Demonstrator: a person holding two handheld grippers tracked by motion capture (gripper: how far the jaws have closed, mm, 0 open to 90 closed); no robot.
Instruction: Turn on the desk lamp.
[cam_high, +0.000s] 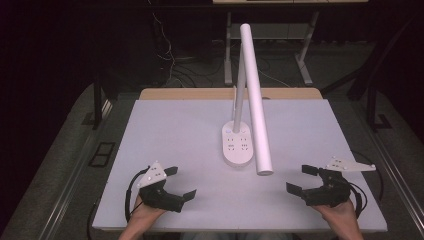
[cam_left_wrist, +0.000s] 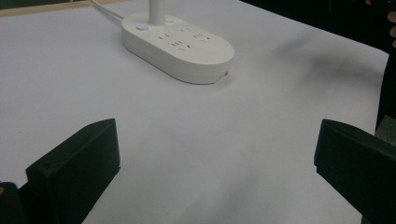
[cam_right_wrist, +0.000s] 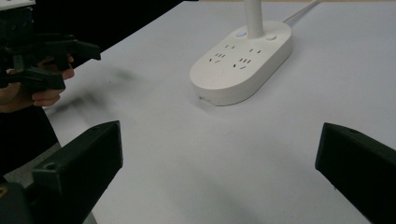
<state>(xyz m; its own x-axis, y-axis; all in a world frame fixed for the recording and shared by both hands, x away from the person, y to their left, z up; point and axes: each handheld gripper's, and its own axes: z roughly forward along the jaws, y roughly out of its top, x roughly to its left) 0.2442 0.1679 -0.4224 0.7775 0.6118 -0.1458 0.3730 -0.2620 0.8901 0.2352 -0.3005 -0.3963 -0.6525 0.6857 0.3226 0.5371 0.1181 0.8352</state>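
one desk lamp (cam_high: 239, 145), two claws, one table (cam_high: 165, 130).

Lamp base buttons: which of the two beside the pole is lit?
In the left gripper view it is the button left of the pole, glowing faint blue. The button on the pole's other side shows no light.

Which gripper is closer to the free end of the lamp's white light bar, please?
Right. The right gripper sits just right of the light bar's free end; the left gripper lies farther off, beyond the lamp base.

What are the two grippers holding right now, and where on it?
Nothing. The left gripper and right gripper are both open over the table, apart from the desk lamp.
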